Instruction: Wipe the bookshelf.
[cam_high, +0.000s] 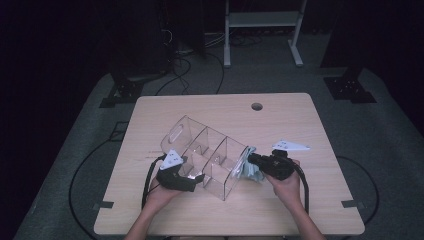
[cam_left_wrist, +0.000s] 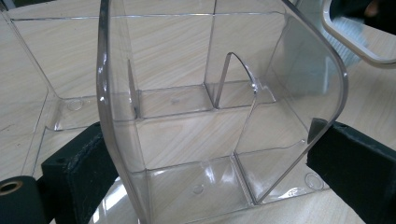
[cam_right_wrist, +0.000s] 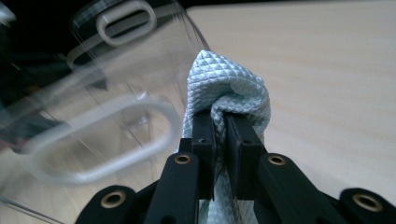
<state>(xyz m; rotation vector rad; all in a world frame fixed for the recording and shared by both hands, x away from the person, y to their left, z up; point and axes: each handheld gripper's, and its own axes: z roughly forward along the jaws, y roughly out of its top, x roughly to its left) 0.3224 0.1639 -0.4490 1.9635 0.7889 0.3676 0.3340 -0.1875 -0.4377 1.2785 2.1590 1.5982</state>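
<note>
A clear plastic organiser (cam_high: 210, 150) with several compartments and slot handles lies tilted on the wooden table (cam_high: 280, 120). My left gripper (cam_high: 197, 177) is at its near left end, and its jaws clamp the organiser (cam_left_wrist: 187, 116) from both sides across the open compartments. My right gripper (cam_high: 250, 159) is shut on a bunched pale blue cloth (cam_high: 248, 167) at the organiser's right end. In the right gripper view the waffle-textured cloth (cam_right_wrist: 229, 79) bulges out between the black pads (cam_right_wrist: 204, 130), right beside the organiser's blurred handle wall (cam_right_wrist: 116, 121).
A round cable hole (cam_high: 257, 106) sits near the table's far edge. Bare wood lies on the far and right sides of the table. Black cables (cam_high: 150, 175) trail from both grippers off the near edge. A white stand (cam_high: 262, 30) is on the floor behind.
</note>
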